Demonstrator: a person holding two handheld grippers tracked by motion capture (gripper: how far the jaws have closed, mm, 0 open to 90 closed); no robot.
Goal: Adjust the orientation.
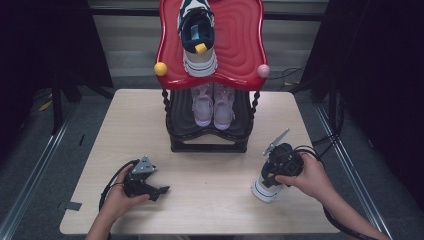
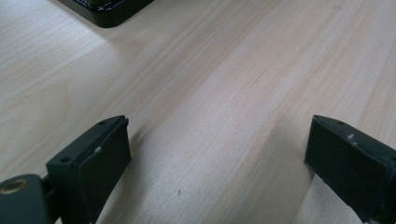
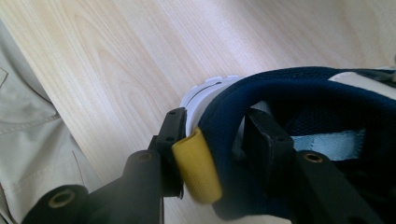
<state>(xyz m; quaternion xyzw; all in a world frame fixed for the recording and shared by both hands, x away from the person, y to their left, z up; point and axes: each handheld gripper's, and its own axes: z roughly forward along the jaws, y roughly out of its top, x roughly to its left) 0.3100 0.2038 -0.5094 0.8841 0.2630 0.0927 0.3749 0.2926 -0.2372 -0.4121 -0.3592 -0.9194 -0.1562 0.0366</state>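
Observation:
A navy shoe (image 3: 299, 88) with a white sole and a yellow heel tab (image 3: 198, 165) rests on the wooden table (image 1: 210, 200) at the front right; its white sole (image 1: 263, 191) shows below my hand. My right gripper (image 3: 215, 119) points down at its heel, one jaw outside by the tab and the other inside the shoe. A small gap shows beside the inner jaw, so the gripper (image 1: 269, 179) is open around the heel collar. My left gripper (image 1: 161, 190) lies low over the table at the front left, open, with bare wood between its jaws (image 2: 217, 154).
A two-level shoe rack stands at the table's back middle. Its red top shelf (image 1: 240, 45) carries a matching navy and white shoe (image 1: 197, 40). Its black lower shelf (image 1: 180, 125) holds a pair of pale lilac shoes (image 1: 213, 104). Dark floor surrounds the table.

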